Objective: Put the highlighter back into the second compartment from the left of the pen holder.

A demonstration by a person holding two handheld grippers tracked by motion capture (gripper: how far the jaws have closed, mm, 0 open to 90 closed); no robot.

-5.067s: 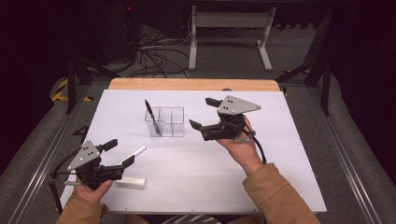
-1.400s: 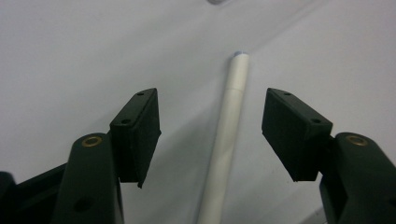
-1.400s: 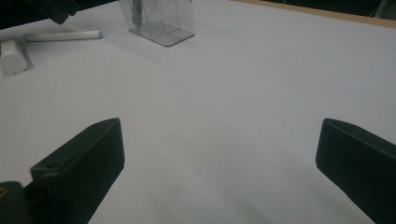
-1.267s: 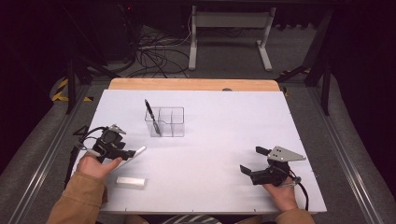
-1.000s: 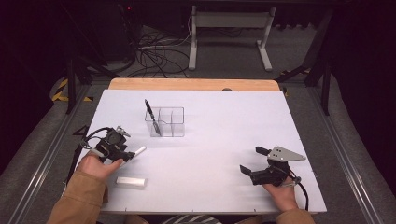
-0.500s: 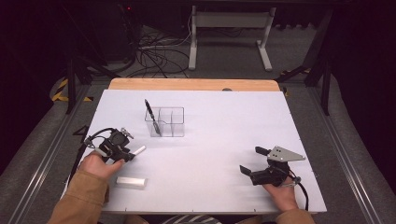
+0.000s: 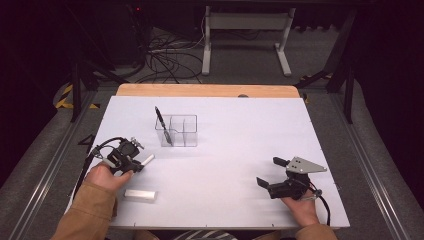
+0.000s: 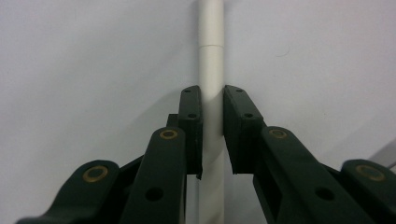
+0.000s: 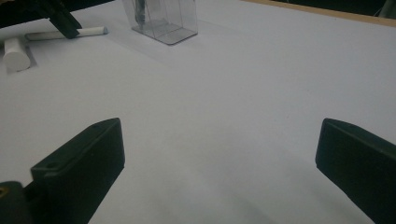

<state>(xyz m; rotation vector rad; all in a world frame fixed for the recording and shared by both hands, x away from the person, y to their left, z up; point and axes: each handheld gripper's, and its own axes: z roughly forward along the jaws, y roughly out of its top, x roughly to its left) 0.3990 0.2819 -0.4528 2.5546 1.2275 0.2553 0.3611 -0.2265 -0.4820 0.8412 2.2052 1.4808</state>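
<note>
A white pen [image 7: 147, 160] lies flat on the white table [image 7: 240, 125] at the front left. My left gripper [image 7: 134, 161] is down on it, and in the left gripper view both jaws of the left gripper [image 8: 212, 93] press the white pen [image 8: 211, 60] from either side, so it is shut on the barrel. At the front right my right gripper [image 7: 270, 171] rests low over the table with its jaws wide apart, and the right gripper [image 9: 219, 154] holds nothing.
A clear divided holder [image 7: 178, 131] stands left of centre with a black pen [image 7: 162, 125] leaning in its left cell. A white block [image 7: 140, 194] lies near the front edge, just behind my left hand. The holder [image 9: 161, 18] and block [image 9: 16, 53] show far off.
My left hand moved forward from the front edge to the white pen and its jaws came together on it. My right hand came back from the holder to the front right and now stays still.
</note>
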